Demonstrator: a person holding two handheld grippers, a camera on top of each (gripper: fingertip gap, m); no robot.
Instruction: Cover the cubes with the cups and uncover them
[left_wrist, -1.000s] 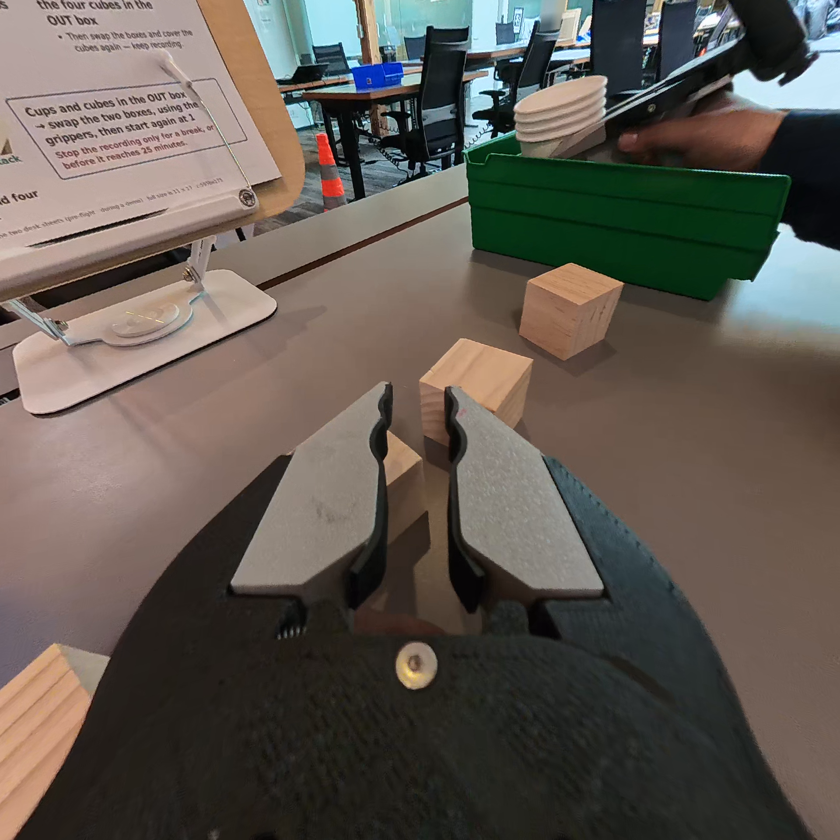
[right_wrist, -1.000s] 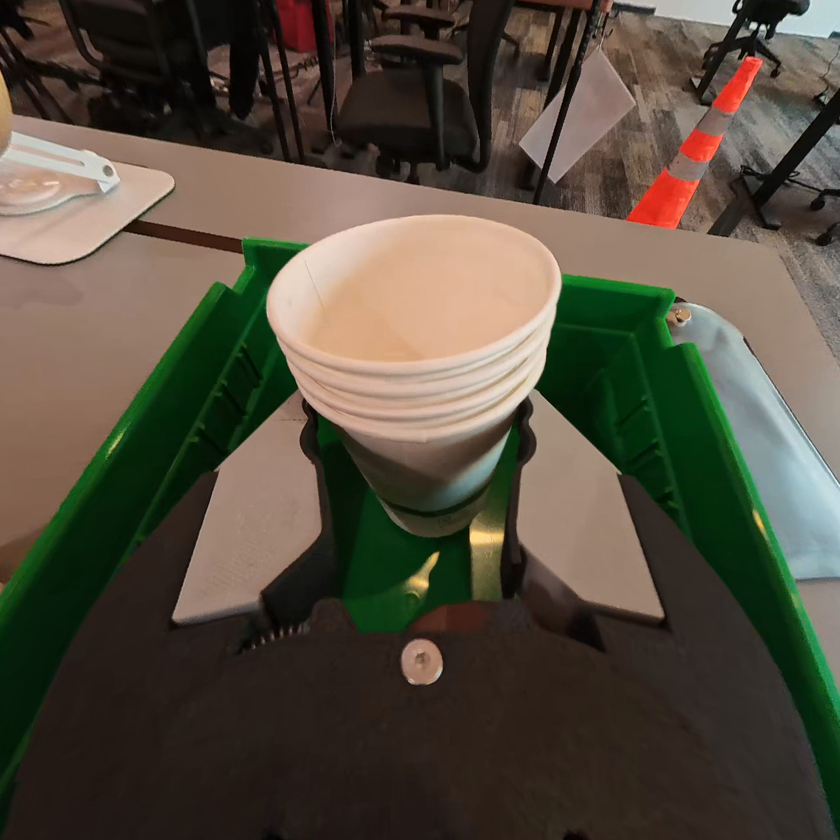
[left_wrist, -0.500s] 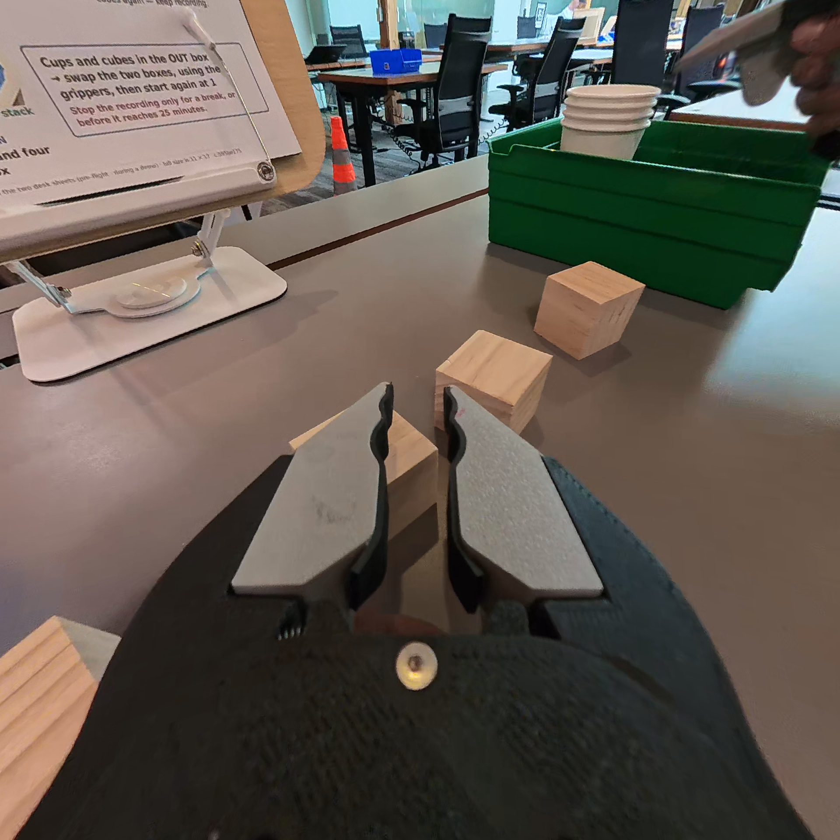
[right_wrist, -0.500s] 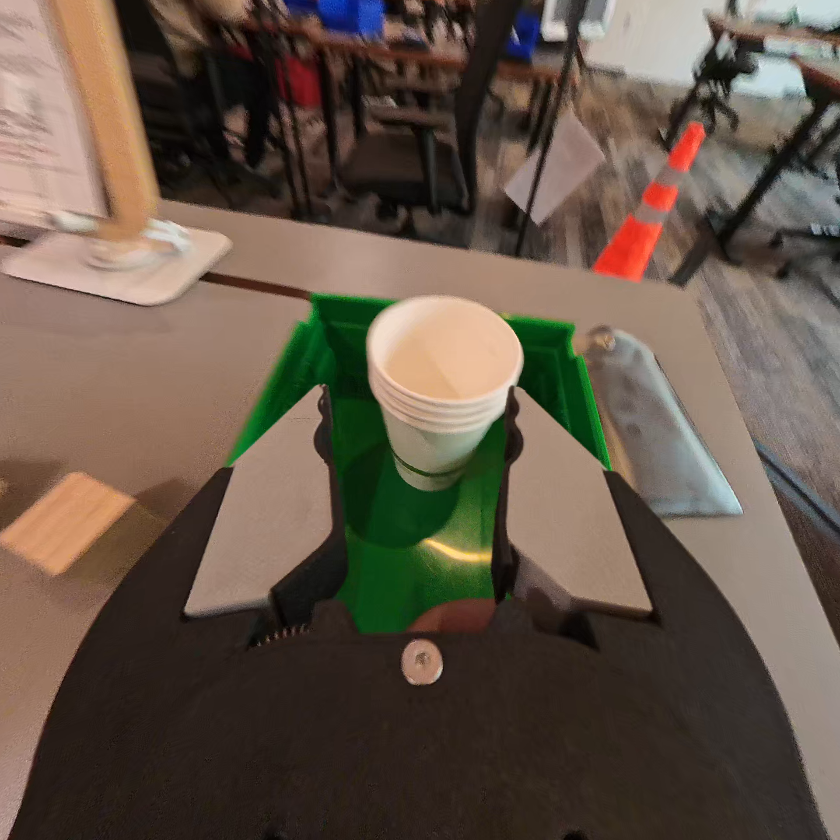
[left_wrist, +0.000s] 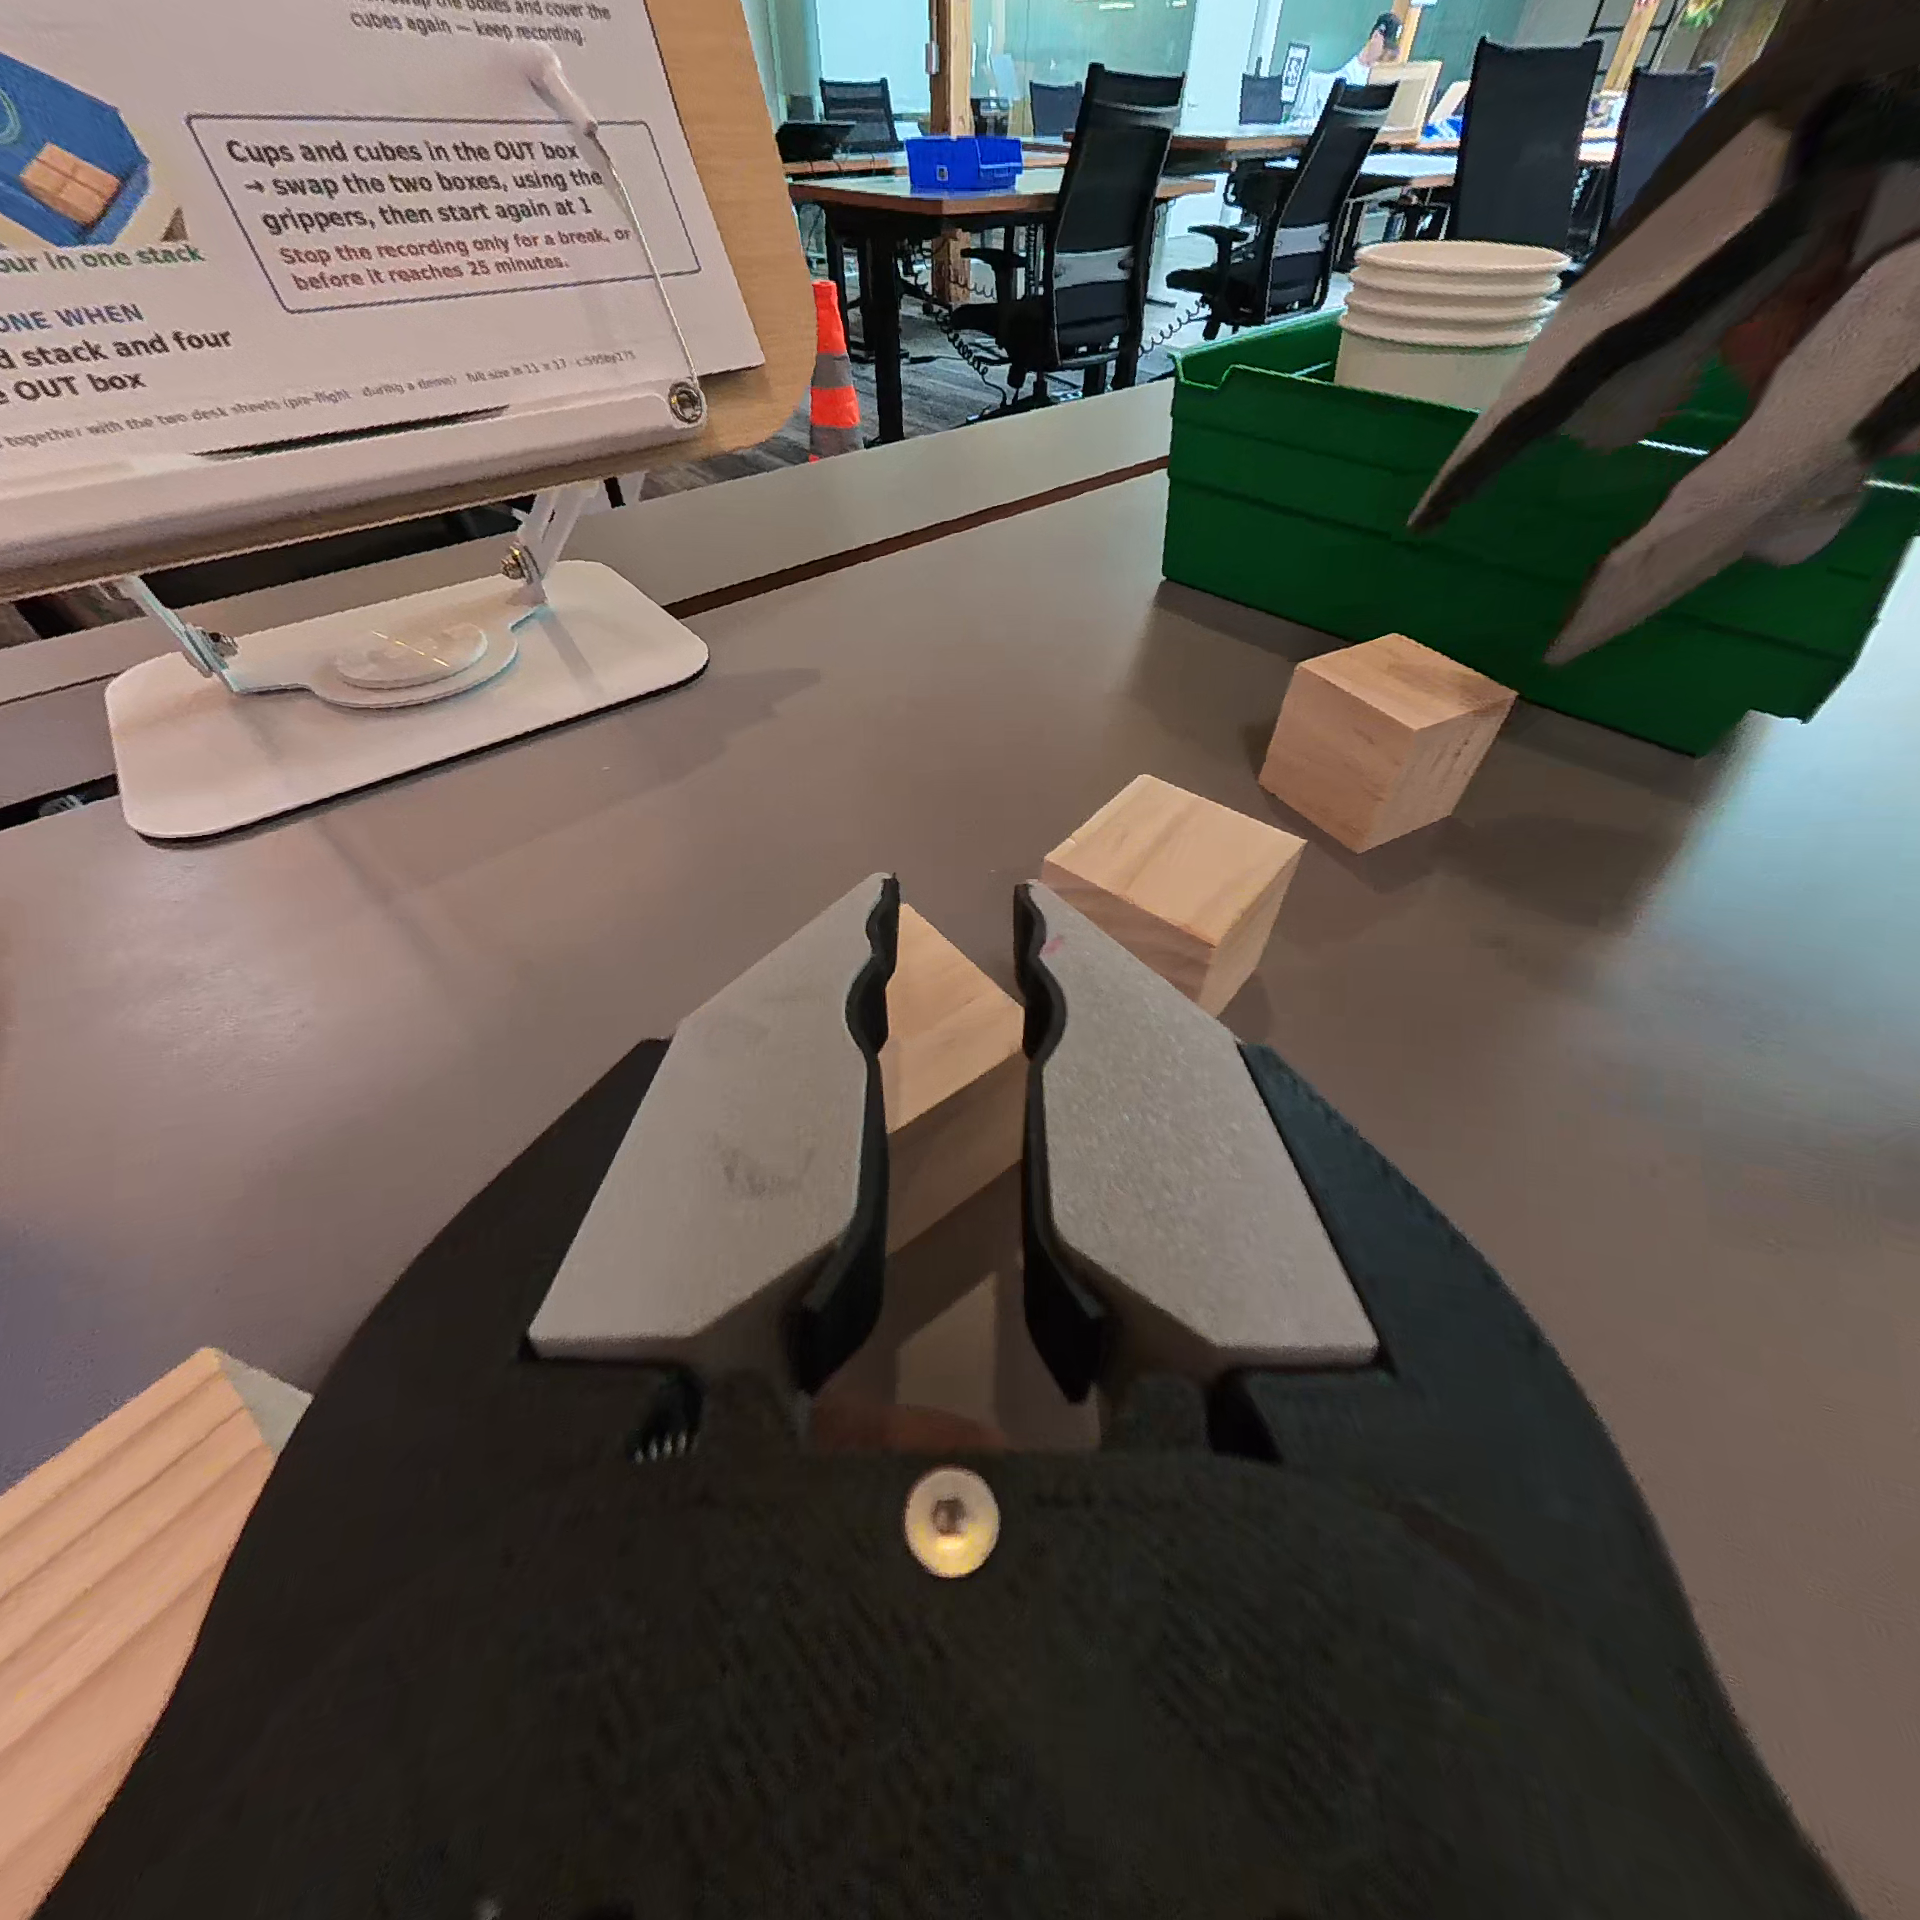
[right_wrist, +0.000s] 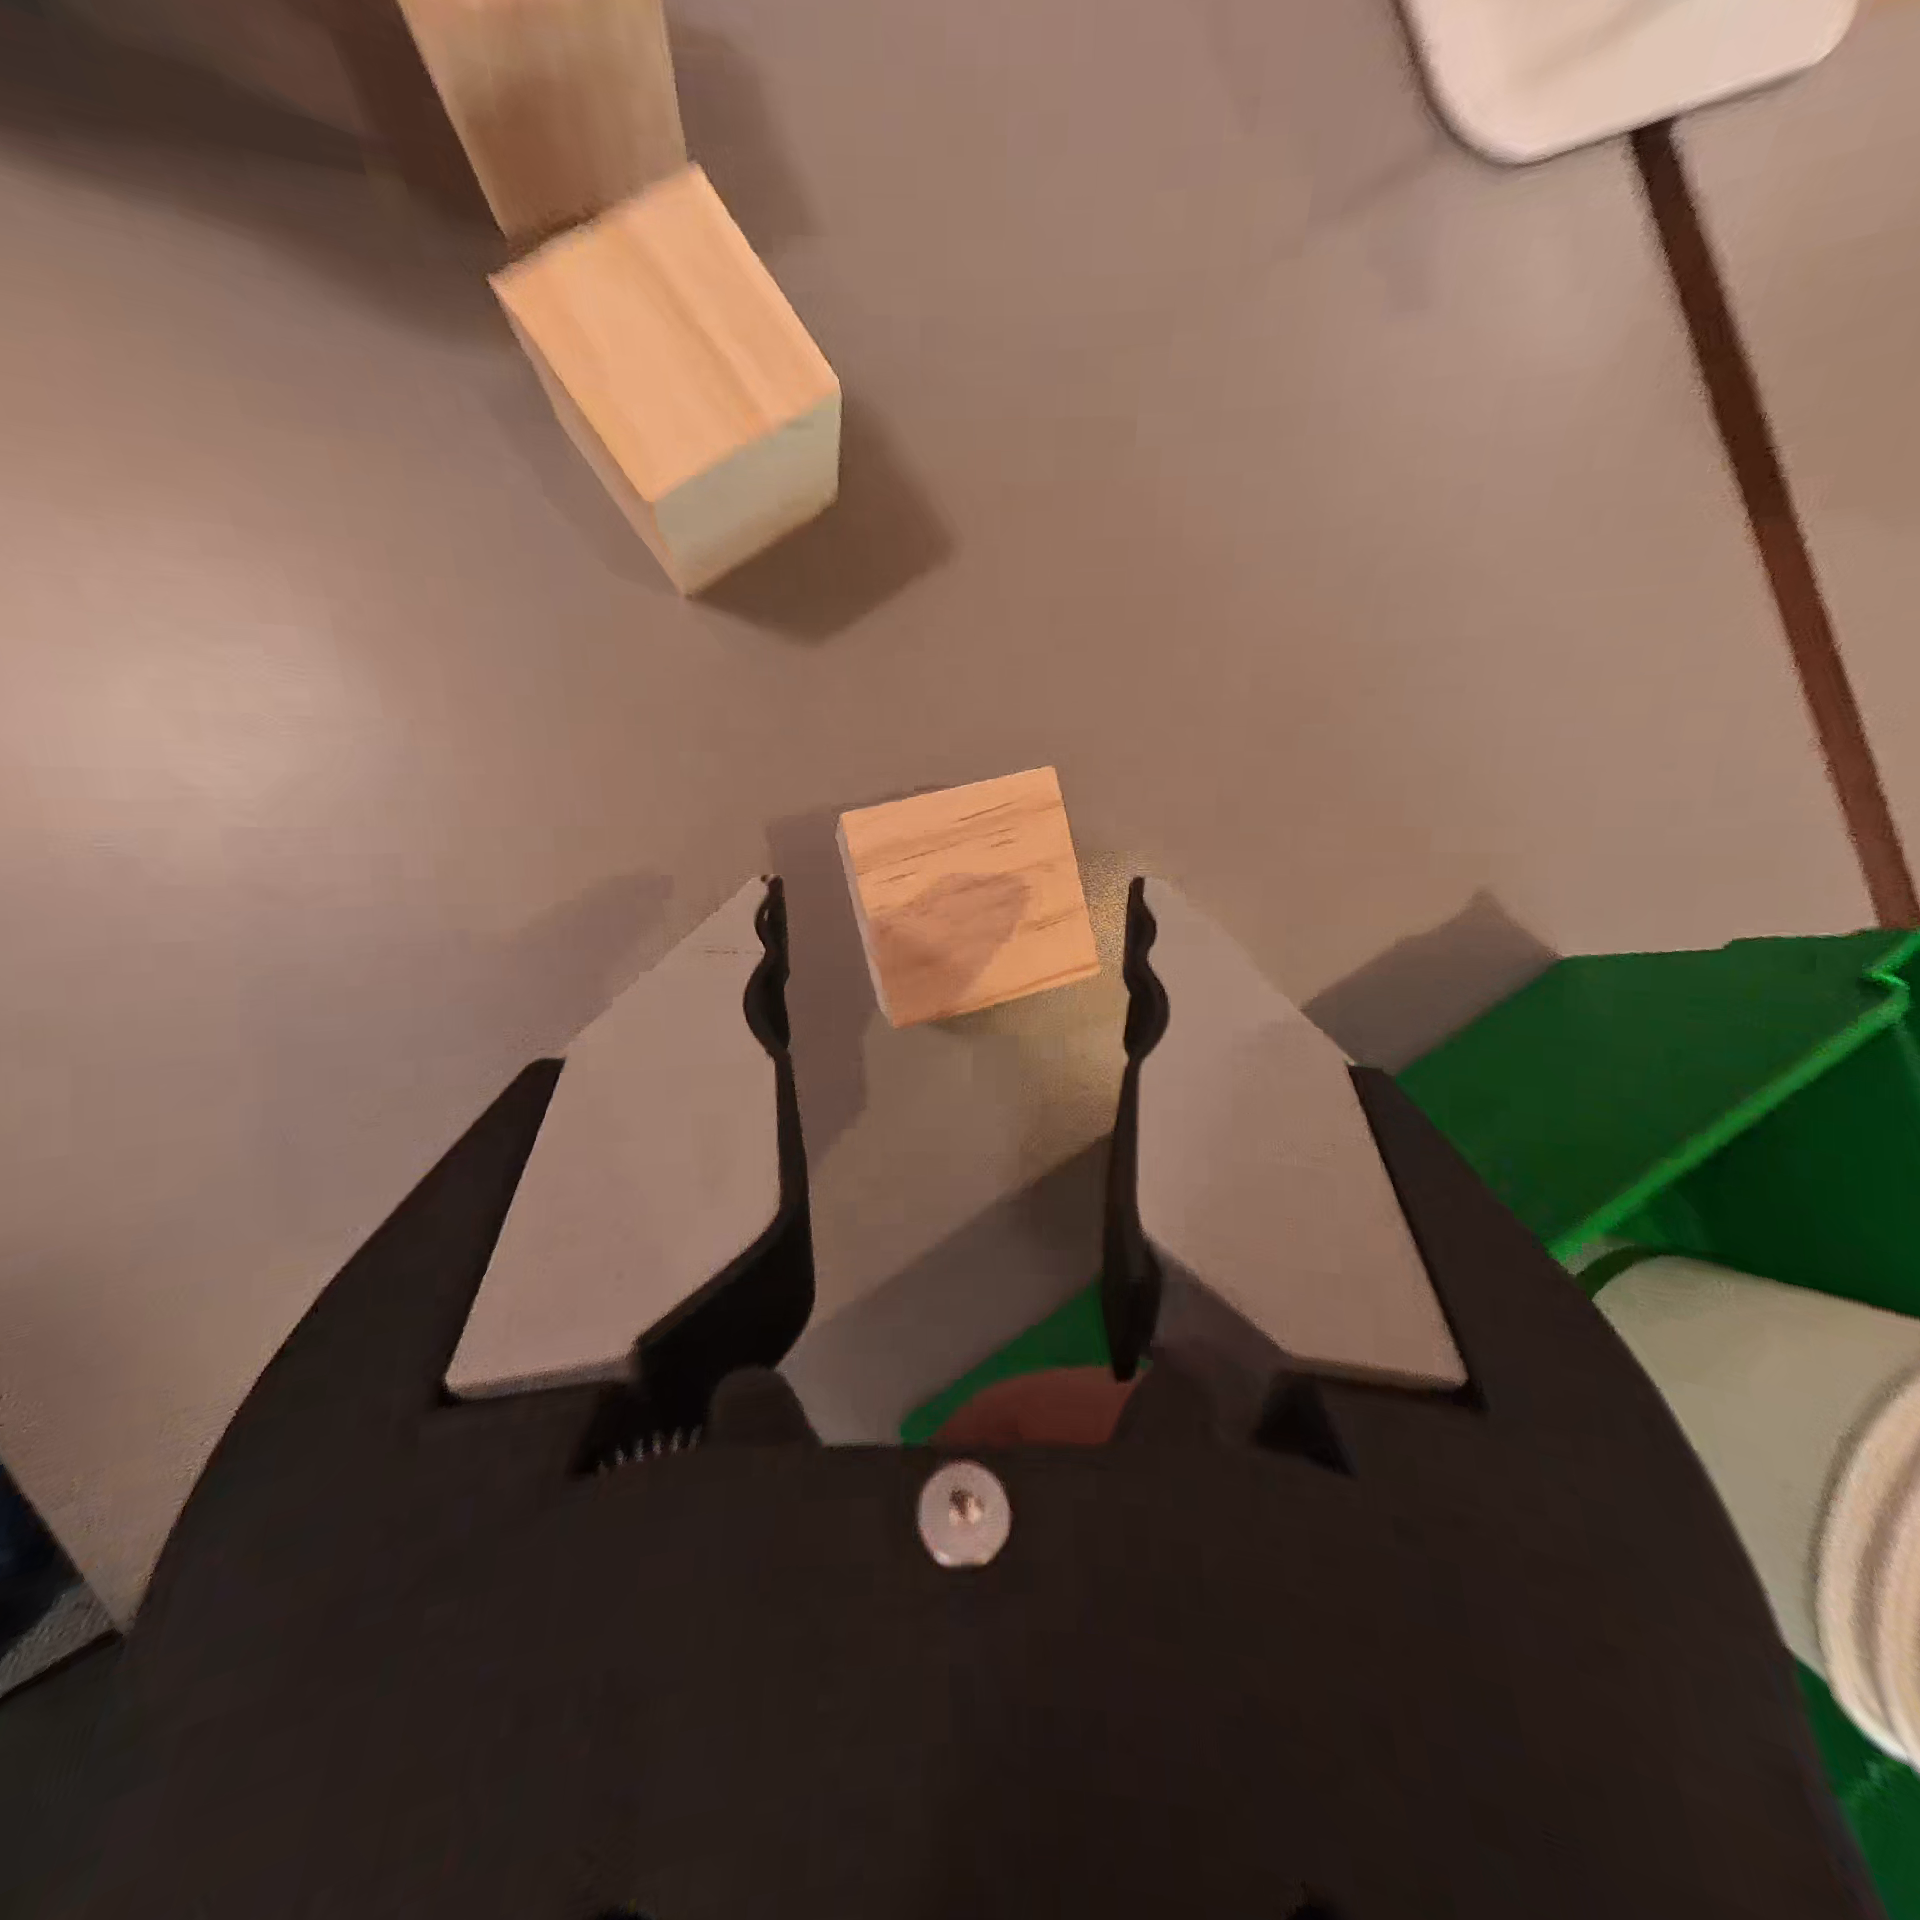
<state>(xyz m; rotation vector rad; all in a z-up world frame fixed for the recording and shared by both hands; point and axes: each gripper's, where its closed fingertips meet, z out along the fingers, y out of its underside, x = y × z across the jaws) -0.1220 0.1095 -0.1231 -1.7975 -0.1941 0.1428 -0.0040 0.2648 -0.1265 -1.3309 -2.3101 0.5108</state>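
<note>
**Four cubes bare on the table, cups stacked in the bin**

At the far left of the left wrist view we see part of a wooden cube (left_wrist: 94, 1538) at the bottom corner, cut off by the frame edge. Above it stands a white document stand (left_wrist: 395, 675) holding a printed instruction sheet (left_wrist: 343, 208), its flat base resting on the grey table (left_wrist: 623, 935).

Moving to the middle, our left gripper (left_wrist: 956, 904) hangs low over the table with its jaws narrowly parted and nothing clamped. A second cube (left_wrist: 956, 1049) lies on the table below and behind the fingers; we see it through the gap, with no pad pressing on it. Just right of the fingertips sits a third cube (left_wrist: 1174, 894), and farther right again a fourth cube (left_wrist: 1382, 738), close to the front wall of the green bin (left_wrist: 1351, 520). All the cubes are uncovered.

Inside the green bin stands a stack of white paper cups (left_wrist: 1455, 301), upright, mouths up, nested one in another.

At the far right, our right gripper (left_wrist: 1496, 582) reaches in from the upper corner, tilted downward over the fourth cube. From its own wrist view, looking almost straight down, the right gripper (right_wrist: 956, 914) has its jaws wide apart and holds nothing: the fourth cube (right_wrist: 966, 894) lies on the table beneath the span of the fingers, with clear table showing between the cube and each pad. The third cube (right_wrist: 675, 374) lies farther ahead in that view, the green bin's corner (right_wrist: 1662, 1091) is at the right, and the cups' rims (right_wrist: 1870, 1621) show blurred at the lower right edge.
</note>
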